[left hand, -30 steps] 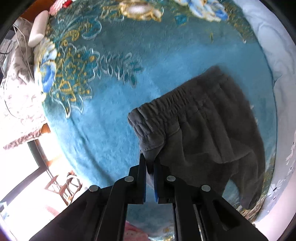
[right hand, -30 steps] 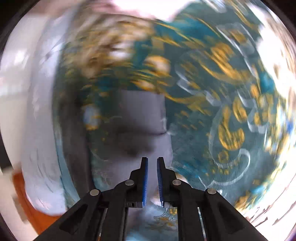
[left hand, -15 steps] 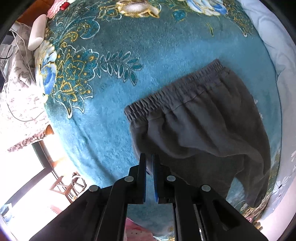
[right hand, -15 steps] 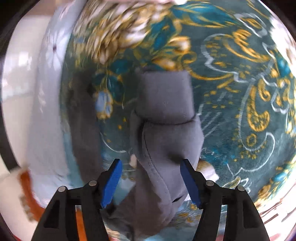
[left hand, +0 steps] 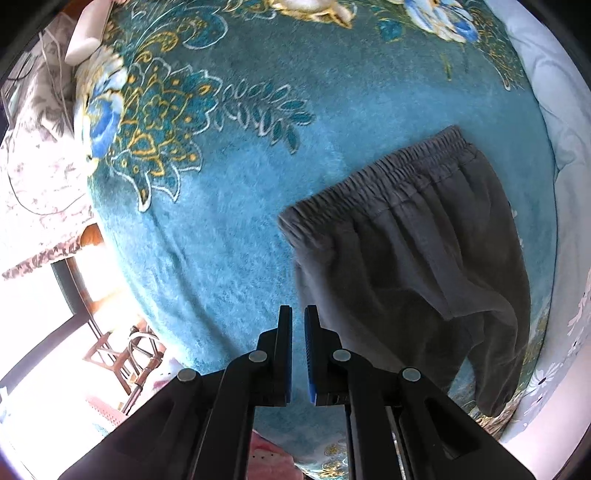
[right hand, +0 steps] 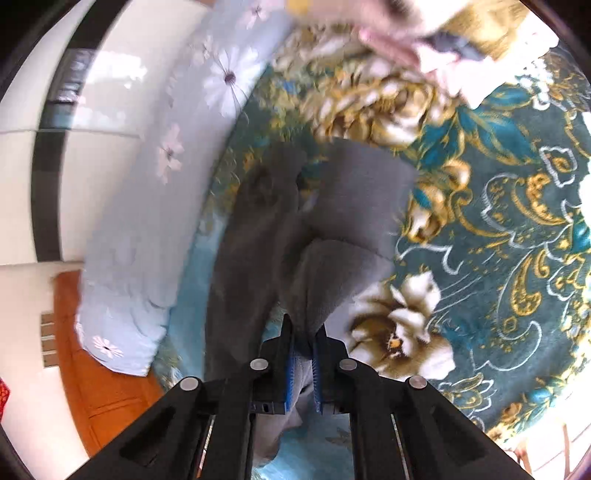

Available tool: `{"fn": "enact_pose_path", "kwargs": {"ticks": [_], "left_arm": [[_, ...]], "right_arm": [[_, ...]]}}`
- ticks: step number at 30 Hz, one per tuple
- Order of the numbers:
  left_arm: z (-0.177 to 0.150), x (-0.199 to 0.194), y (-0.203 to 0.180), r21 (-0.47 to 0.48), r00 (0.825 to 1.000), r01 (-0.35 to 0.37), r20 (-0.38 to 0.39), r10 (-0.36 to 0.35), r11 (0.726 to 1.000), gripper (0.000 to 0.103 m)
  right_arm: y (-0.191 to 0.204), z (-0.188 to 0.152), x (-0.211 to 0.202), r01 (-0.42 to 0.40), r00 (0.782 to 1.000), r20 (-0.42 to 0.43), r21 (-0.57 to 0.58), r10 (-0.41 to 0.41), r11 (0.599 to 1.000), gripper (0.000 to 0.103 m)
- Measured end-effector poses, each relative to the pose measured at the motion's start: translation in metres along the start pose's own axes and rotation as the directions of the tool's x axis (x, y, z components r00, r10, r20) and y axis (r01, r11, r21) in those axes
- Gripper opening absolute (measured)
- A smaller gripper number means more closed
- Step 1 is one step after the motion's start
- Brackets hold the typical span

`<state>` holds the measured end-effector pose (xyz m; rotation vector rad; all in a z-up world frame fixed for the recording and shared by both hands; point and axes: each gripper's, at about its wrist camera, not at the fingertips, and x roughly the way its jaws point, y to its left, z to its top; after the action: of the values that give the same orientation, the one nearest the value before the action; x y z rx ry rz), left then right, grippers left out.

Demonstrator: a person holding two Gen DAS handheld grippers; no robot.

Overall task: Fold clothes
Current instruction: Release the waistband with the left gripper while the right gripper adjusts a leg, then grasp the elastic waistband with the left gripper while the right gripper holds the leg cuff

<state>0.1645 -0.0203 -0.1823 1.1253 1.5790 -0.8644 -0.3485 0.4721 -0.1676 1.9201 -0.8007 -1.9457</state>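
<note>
Dark grey trousers lie on a teal floral blanket, elastic waistband toward the far side. My left gripper is shut and empty, its tips just left of the trousers' near edge. In the right wrist view my right gripper is shut on a fold of the grey trousers, which bunch up from the jaws and spread over the blanket.
A pale blue flowered sheet edges the blanket. A white pillow-like object and a grey patterned cloth lie at the far left. A chair and an orange wood surface lie beside the bed.
The left gripper let the trousers' edge go and the cloth now lies to its right. The right gripper opened over the cloth, then shut on a fold of it.
</note>
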Motion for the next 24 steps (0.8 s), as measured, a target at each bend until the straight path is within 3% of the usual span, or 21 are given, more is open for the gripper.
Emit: {"fn": "enact_pose_path", "kwargs": {"ticks": [1,2,4,5,8,10,12,17,21,24], "left_arm": [[0.0,0.001,0.001,-0.005,1.0,0.002,-0.004,-0.002,1.0,0.006],[0.0,0.002,0.002,-0.01,1.0,0.004,-0.008,-0.004,1.0,0.006],[-0.002,0.002,0.003,-0.015,1.0,0.003,-0.016,-0.003,1.0,0.006],[-0.002,0.003,0.003,-0.014,1.0,0.007,-0.018,-0.007,1.0,0.006],[-0.007,0.0,0.001,-0.009,0.999,0.031,-0.022,-0.032,0.999,0.007],[-0.004,0.01,0.004,-0.022,0.998,0.049,-0.032,-0.049,0.999,0.013],[0.0,0.026,0.009,-0.044,0.996,0.072,-0.042,-0.074,0.996,0.029],[0.003,0.061,0.023,-0.097,0.987,0.142,-0.06,-0.149,0.985,0.043],[0.006,0.088,0.035,-0.163,0.966,0.239,-0.057,-0.251,0.957,0.05],[0.002,0.103,0.037,-0.206,0.939,0.319,-0.063,-0.337,0.925,0.05]], "right_arm": [[-0.009,-0.001,-0.006,0.005,1.0,0.013,0.007,-0.005,1.0,0.008],[-0.022,-0.004,-0.002,0.074,0.997,-0.001,0.021,-0.074,0.997,0.008],[-0.068,-0.006,0.028,0.279,0.957,-0.125,0.146,-0.262,0.949,0.008],[-0.086,-0.011,0.036,0.314,0.945,-0.168,0.217,-0.282,0.924,0.008],[-0.101,-0.024,0.04,0.295,0.954,-0.149,0.296,-0.261,0.909,0.008],[-0.092,-0.022,0.045,0.327,0.942,-0.163,0.243,-0.294,0.913,0.008],[-0.082,-0.021,0.043,0.343,0.936,-0.169,0.227,-0.31,0.912,0.008],[-0.049,-0.009,0.038,0.38,0.918,-0.175,0.13,-0.357,0.916,0.008],[-0.03,-0.008,0.028,0.424,0.894,-0.178,0.037,-0.411,0.905,0.008],[-0.017,-0.007,0.02,0.435,0.886,-0.174,-0.007,-0.43,0.9,0.008]]}}
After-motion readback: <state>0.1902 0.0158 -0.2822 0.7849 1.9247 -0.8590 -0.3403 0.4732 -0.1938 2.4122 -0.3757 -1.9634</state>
